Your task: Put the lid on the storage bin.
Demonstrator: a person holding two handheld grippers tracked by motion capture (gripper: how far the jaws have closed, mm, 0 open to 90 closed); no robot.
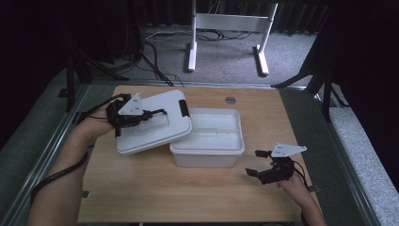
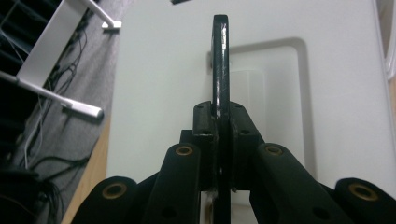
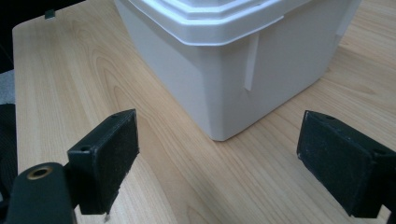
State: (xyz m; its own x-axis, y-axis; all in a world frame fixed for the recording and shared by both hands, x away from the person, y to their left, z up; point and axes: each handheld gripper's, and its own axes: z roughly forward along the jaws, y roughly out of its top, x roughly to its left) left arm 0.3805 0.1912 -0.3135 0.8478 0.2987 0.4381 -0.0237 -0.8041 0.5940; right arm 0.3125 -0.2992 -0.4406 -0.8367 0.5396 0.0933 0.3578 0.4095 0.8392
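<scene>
A wooden tabletop (image 1: 141, 197) carries one white plastic bin (image 1: 207, 146), open at the top. One white lid (image 1: 153, 123) lies tilted, its right edge resting on the bin's left rim and the rest reaching out to the bin's left. A black latch (image 1: 183, 108) sits on the lid's edge nearest the bin.

There are two tools, one in each of the person's hands. From above, the left tool (image 1: 157, 113) lies over the lid, left of the bin. The right tool (image 1: 254, 164) rests low, just off the bin's front right corner.

The left gripper view gives what the high view cannot: the left tool (image 2: 220, 51) is clenched, both jaws pressed flat together into one thin black blade. It lies across the lid (image 2: 163, 93), above a shallow rectangular recess in the lid's top. Whether a handle or edge is pinched between the jaws is hard to make out.

The right gripper view shows the right tool (image 3: 219, 158) released, its two padded jaws standing wide apart with bare tabletop (image 3: 60, 84) between them. The bin's corner (image 3: 233, 79) stands just beyond them, untouched. The bin's top is cut off there.

Beyond the tabletop, past the bin, stands one white frame (image 1: 230, 28) on grey carpet, with cables on the carpet around its feet. The far edges of the room are too dark to read.
</scene>
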